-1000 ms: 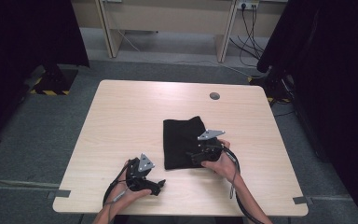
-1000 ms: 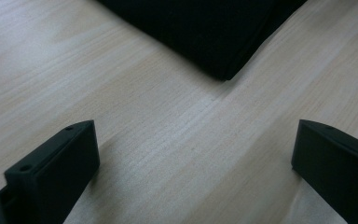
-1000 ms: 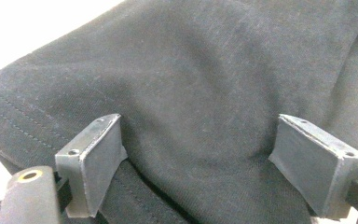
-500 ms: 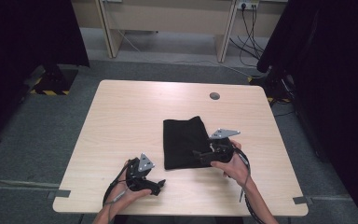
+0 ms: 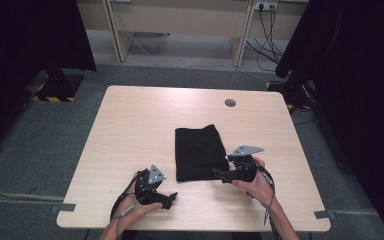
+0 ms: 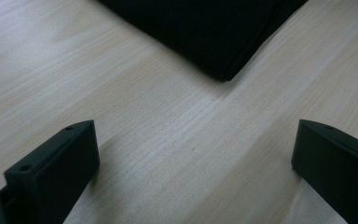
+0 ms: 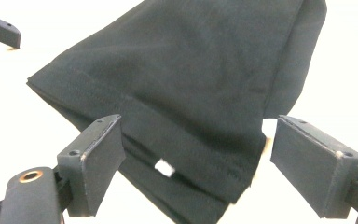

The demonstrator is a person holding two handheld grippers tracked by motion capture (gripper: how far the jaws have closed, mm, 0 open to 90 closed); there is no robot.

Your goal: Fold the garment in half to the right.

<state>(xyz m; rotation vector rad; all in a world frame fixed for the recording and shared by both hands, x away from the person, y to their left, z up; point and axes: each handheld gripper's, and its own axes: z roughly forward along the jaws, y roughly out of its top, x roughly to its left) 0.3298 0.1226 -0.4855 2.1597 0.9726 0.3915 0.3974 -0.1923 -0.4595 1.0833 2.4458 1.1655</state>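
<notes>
A folded black cloth point(image 5: 200, 151) is seen at frame centre on the table point(image 5: 130, 130). The right gripper point(image 7: 193, 163) is spread wide over its near corner; the left gripper point(image 6: 191, 163), also wide, is kept short of it. Every layer should be caught before closing.

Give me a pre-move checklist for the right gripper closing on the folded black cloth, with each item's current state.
1. Right gripper jaws open: ok.
2. Edge of the folded black cloth between those jaws: ok.
3. Jaws touching the cloth: cannot tell.
4. Left gripper open and apart from the cloth, over bare light wooden table: ok.
5. Cloth lying flat and folded on the table: ok.
6. All cloth layers inside the jaws' span: cannot tell.
</notes>
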